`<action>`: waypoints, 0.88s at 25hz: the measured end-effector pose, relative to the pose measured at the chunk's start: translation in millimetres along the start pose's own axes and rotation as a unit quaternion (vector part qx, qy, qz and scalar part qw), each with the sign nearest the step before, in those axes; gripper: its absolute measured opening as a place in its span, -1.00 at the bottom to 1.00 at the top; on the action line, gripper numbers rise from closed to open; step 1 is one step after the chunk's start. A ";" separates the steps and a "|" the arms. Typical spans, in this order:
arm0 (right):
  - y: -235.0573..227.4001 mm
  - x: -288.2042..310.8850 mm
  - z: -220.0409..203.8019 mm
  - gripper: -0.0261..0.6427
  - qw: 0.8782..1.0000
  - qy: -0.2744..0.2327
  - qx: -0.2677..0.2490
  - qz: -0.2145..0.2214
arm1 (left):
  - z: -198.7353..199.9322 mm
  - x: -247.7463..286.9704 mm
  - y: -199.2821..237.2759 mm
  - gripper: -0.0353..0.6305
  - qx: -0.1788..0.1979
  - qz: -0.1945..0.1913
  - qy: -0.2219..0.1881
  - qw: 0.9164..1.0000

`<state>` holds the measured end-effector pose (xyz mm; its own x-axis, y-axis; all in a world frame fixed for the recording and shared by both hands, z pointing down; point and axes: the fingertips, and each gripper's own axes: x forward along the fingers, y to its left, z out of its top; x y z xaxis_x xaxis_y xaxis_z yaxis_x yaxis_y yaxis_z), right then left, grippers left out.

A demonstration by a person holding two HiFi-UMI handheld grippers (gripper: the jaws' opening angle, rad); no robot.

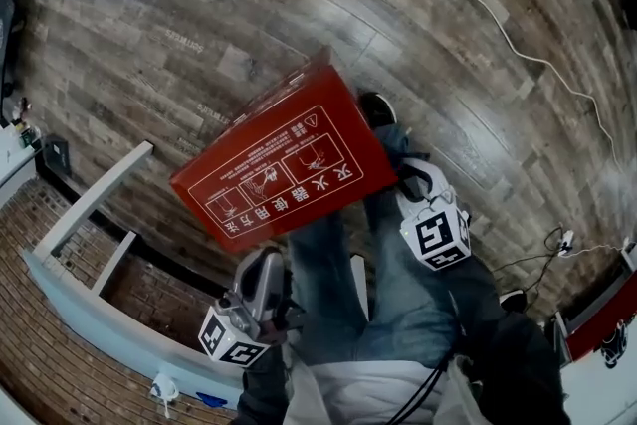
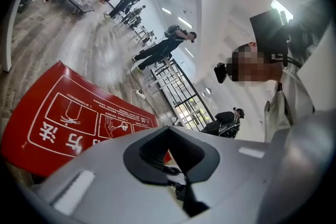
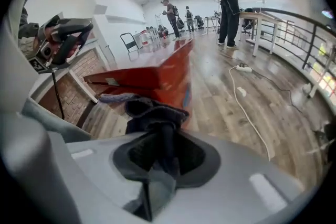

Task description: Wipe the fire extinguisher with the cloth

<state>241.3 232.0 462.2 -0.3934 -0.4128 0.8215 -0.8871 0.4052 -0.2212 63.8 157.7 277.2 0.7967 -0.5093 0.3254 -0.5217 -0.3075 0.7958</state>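
Note:
A red fire extinguisher box (image 1: 284, 159) with white printed instructions lies tilted on the wooden floor. It also shows in the left gripper view as the red box (image 2: 68, 123) and in the right gripper view as the red box (image 3: 163, 78). My right gripper (image 1: 403, 166) is at the box's right edge, shut on a dark blue-grey cloth (image 3: 152, 113) that bunches out in front of the jaws, close to the box's side. My left gripper (image 1: 269, 259) sits just below the box's near edge and points at it. Its jaws are hidden behind its own housing.
A white-framed brick ledge (image 1: 90, 204) runs along the left. A white cable (image 1: 498, 25) snakes over the floor to a power strip (image 1: 565, 242). The person's jeans-clad legs (image 1: 338, 284) stand between the grippers. Bystanders (image 3: 227, 2) and a black railing (image 3: 310, 34) are farther off.

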 end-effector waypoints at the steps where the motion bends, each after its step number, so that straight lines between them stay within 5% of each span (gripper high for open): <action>1: -14.7 -6.5 2.5 -0.68 1.000 -0.011 -0.007 -0.011 | -3.0 4.3 -3.0 -0.88 0.001 -0.005 -0.001 1.000; 4: -51.7 -14.0 27.7 -0.68 0.997 -0.059 -0.048 -0.017 | -19.8 14.3 -12.4 -0.88 -0.002 -0.020 0.000 1.000; 8: -58.5 31.7 75.2 -0.68 0.980 -0.074 -0.174 0.061 | -47.7 19.1 -16.6 -0.88 -0.010 -0.019 0.004 1.000; 13: -76.0 88.2 114.1 -0.68 0.968 -0.107 -0.186 0.127 | -67.2 4.0 -11.8 -0.88 -0.019 0.006 -0.020 1.000; 22: -32.6 39.0 38.0 -0.69 0.942 -0.020 -0.213 0.258 | -65.8 8.6 -11.3 -0.88 -0.031 0.024 -0.059 0.998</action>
<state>245.7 171.7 481.4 -0.7621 -0.0988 0.6399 -0.4013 0.8477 -0.3470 96.7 209.6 304.7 0.7283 -0.6138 0.3047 -0.5354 -0.2323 0.8120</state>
